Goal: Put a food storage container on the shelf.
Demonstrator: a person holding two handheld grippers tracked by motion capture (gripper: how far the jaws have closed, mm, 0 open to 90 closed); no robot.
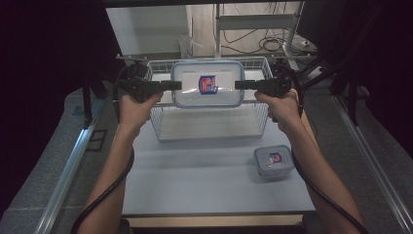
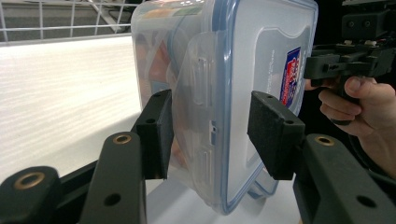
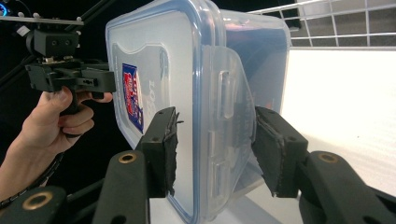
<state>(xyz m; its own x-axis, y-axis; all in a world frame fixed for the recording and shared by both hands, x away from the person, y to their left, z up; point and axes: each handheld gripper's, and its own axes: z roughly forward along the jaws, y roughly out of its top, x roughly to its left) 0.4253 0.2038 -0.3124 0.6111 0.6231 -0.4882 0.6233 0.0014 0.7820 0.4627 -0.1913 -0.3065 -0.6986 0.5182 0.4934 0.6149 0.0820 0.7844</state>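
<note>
A large clear food container [image 1: 194, 95] with a blue-rimmed lid and a red-and-blue label hangs in the air over a white wire basket [image 1: 157, 118]. My left gripper [image 1: 177, 86] is shut on its left end and my right gripper [image 1: 238, 84] on its right end, each at a latch flap. In the left gripper view the container [image 2: 233, 60] stands on edge between the pads of my left gripper [image 2: 212, 133], with the right gripper [image 2: 345, 63] behind it. In the right gripper view my right gripper [image 3: 215, 144] clamps the container [image 3: 163, 56], and the left gripper [image 3: 70, 77] shows beyond.
A small lidded container [image 1: 273, 162] of the same kind sits on the white table [image 1: 195, 180], near its right edge, in front of the basket. Metal rails run along both sides of the table. Shelving and cables stand behind the basket.
</note>
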